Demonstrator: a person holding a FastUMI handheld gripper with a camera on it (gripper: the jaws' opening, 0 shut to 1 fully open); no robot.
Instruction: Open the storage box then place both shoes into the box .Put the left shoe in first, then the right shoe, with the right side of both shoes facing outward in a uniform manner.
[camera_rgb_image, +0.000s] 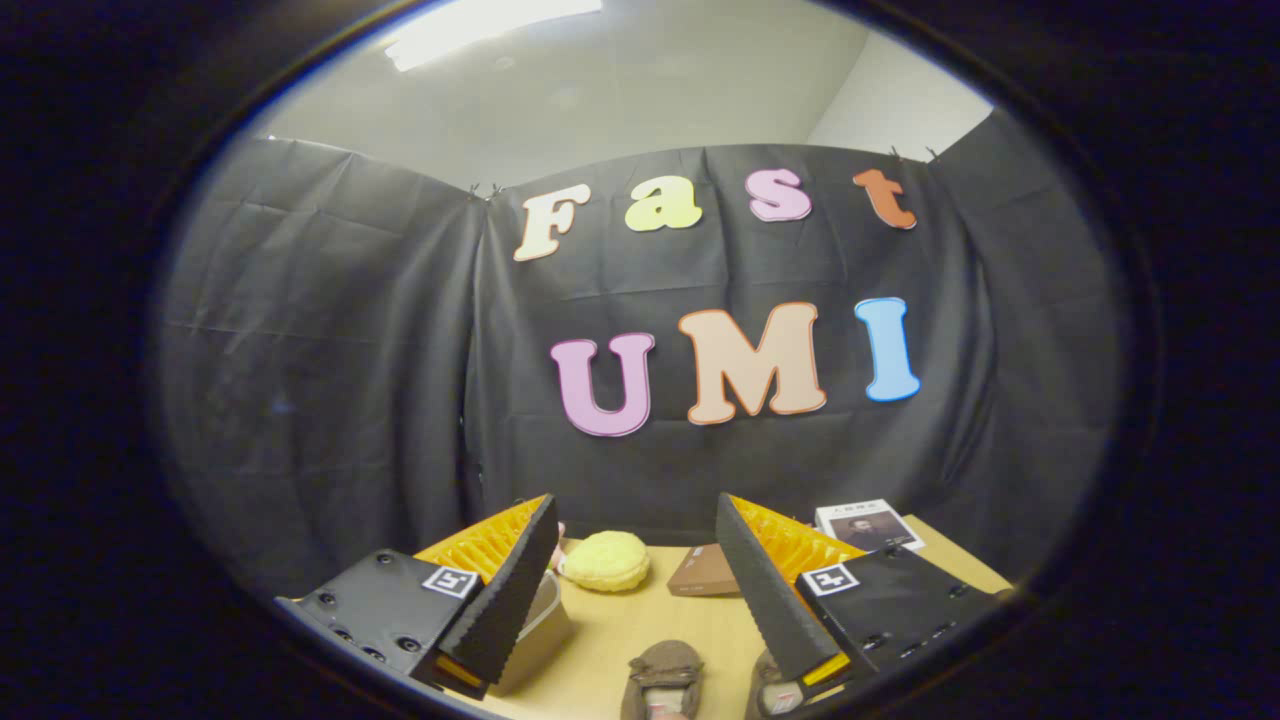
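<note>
Claw (637, 580) fingers stand wide apart, gripping nothing, above the pale wooden worktop (620, 625). Two brown fabric shoes (668, 678) lie between them, the right-hand one partly hidden by a finger. Translucent plastic storage box (540, 625) sits against the left finger.

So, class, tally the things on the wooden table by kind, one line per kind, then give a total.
Brown shoes: 2, one between the open tongs, one partly behind the right finger
Yellow sponge-like pad: 1
Small brown box: 1
Book with a portrait cover: 1
Pale storage box: 1
Total: 6
</note>
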